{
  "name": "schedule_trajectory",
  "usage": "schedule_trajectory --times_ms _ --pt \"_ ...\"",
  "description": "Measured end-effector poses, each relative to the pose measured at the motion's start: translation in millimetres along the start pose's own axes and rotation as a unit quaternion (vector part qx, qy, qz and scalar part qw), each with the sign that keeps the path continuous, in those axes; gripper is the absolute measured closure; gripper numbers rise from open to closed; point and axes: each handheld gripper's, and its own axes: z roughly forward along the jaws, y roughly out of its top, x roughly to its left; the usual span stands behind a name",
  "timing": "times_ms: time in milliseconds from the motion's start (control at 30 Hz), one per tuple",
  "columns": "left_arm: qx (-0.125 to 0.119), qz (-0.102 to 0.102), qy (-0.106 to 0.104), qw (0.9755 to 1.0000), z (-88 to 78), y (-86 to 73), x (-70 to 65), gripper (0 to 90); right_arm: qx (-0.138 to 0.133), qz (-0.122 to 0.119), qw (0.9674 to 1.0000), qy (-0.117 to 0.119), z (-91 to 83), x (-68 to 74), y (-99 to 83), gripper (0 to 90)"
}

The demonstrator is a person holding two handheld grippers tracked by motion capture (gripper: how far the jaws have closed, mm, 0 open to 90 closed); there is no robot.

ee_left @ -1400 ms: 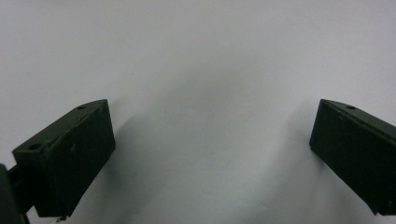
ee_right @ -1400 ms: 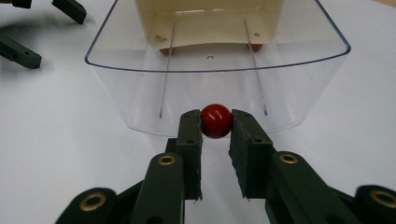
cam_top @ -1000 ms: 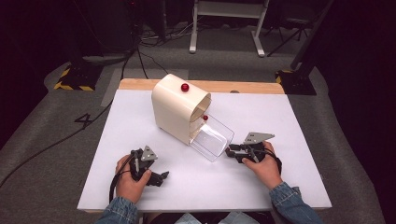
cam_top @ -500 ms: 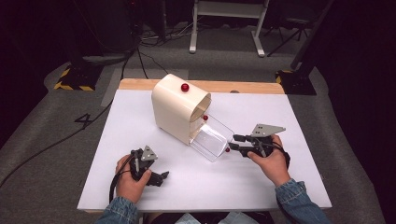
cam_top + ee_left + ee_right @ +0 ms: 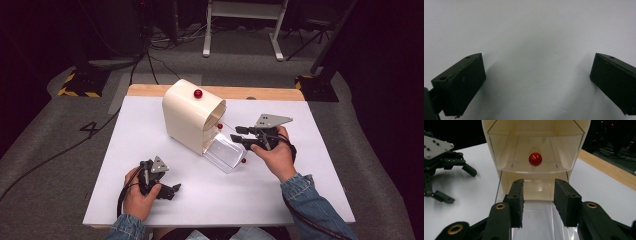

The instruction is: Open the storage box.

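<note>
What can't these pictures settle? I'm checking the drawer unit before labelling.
- Cream drawer unit, high view: its back and far side face away.
- Clear drawer: contents unreadable through glare.
- Upper drawer's red knob, right gripper view: right gripper aims near; jaws apart, touching nothing.

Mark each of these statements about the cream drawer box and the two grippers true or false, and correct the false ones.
1. The lower clear drawer is pulled out of the cream drawer box. True.
2. The right gripper clamps the red knob of the upper drawer. False: its jaws stand apart in front of the box, below that knob, with nothing between them.
3. The left gripper rests low over the white table, jaws wide apart. True.
4. The upper drawer is pulled fully out. False: it sits pushed into the box.
5. A red knob sits on top of the box. True.
</note>
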Motion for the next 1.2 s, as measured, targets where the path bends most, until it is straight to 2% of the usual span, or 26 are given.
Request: schedule_trajectory --times_ms 167,400,500,567,800,1200 --pt "0.0 -0.001 0.0 1.0 0.1 0.1 -0.1 0.2 -0.005 -0.006 1.0 0.003 24.3 -1.3 5.7 62.9" --pt "0.0 0.0 0.0 1.0 0.1 0.1 0.0 0.2 -0.016 -0.007 0.9999 0.001 41.9 -1.2 6.1 67.7" --pt "0.0 0.0 0.0 1.0 0.0 0.1 -0.1 0.2 -0.013 -0.01 0.9999 -0.004 43.8 0.3 7.4 70.5" --pt "0.0 0.0 0.001 1.0 0.0 0.0 -0.1 0.2 -0.014 -0.016 0.9998 -0.004 42.9 1.4 8.2 74.1" --pt "0.001 0.0 0.0 1.0 0.1 0.2 0.1 0.2 -0.019 -0.026 0.9995 -0.008 37.5 4.0 9.1 74.5" --pt "0.002 -0.001 -0.001 1.0 0.3 0.7 0.1 0.2 -0.019 -0.023 0.9995 -0.01 1.6 7.4 -1.8 74.5"
